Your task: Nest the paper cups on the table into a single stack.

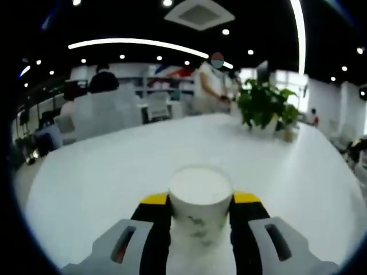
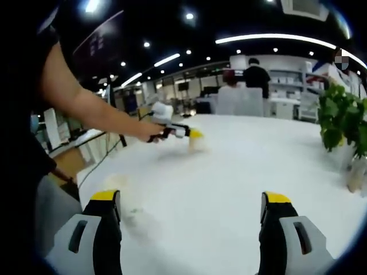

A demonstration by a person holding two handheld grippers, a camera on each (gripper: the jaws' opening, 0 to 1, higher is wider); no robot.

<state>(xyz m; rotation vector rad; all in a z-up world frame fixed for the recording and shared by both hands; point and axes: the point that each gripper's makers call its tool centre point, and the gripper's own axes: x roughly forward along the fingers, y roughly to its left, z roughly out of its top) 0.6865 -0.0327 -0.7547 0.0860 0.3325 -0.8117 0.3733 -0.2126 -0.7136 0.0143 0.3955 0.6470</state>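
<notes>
Paper cup, white with a faint green print (image 1: pixel 200 203), sits upside down on the white round table (image 1: pixel 114 166), clamped between the yellow-tipped jaws of the left gripper (image 1: pixel 200 207). In the right gripper view that same gripper (image 2: pixel 189 135) is far out over the table at the end of the person's arm (image 2: pixel 86 106), the cup (image 2: pixel 196 143) blurred at its tip. The right gripper (image 2: pixel 192 215) hangs wide open with nothing between its jaws, above bare tabletop. No stack can be seen, so nesting looks barely begun. A potted green plant (image 1: pixel 262 106) stands at the far right.
</notes>
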